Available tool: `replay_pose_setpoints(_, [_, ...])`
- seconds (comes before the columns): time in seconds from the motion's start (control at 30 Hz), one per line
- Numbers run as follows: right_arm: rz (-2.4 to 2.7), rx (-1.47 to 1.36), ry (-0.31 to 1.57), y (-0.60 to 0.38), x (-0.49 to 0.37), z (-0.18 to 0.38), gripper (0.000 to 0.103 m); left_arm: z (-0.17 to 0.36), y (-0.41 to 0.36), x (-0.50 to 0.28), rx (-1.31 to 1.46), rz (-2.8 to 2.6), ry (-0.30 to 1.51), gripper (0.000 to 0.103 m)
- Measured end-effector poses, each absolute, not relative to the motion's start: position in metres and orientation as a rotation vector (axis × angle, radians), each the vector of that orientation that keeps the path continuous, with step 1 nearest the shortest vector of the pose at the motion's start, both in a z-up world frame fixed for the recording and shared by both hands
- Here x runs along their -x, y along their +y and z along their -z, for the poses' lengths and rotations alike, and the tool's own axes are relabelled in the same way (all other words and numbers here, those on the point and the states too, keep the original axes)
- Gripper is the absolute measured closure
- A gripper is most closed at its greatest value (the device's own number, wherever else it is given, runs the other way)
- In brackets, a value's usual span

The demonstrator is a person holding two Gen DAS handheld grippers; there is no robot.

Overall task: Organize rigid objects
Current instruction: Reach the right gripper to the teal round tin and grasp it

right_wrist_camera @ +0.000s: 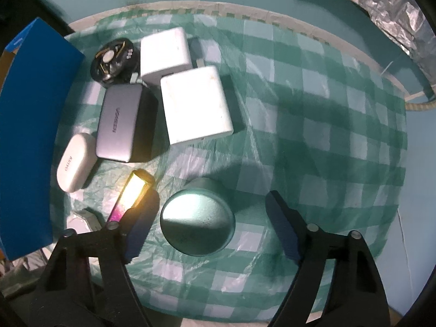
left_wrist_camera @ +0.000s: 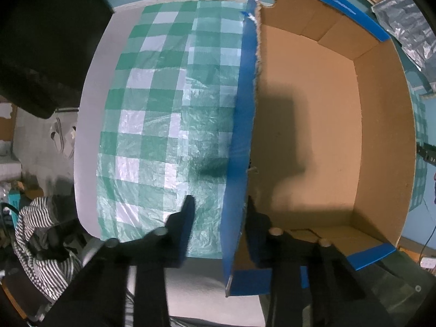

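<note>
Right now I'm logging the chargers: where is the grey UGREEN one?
In the right wrist view, the grey UGREEN charger lies left of centre on the checked cloth, between the white earbud case and the larger white charger.
</note>
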State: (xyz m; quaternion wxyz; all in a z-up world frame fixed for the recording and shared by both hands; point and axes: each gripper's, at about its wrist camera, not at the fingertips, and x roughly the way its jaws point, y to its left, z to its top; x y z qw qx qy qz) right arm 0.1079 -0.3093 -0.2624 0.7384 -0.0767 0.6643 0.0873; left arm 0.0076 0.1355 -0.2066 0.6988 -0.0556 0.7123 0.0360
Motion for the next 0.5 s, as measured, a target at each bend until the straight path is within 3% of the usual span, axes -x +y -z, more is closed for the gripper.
replay_pose_setpoints(0.23, [-0.194,0.210,1.454,-0.303,-0.108,0.271,0.036,0.211,0.136,-0.009,0.158,-0.058,1.594,0.089])
replay_pose_setpoints(0.4, [-0.197,0.185,1.457,-0.307,-0.106,0.278,0.058,0.216,0.130,-0.011,0.124,-0.063,1.613,0.090])
replay_pose_setpoints(0.5, [-0.197,0.185,1.455,-0.310,-0.097,0.280,0.058,0.218,0.127,-0.011,0.117,-0.055,1.611,0.090])
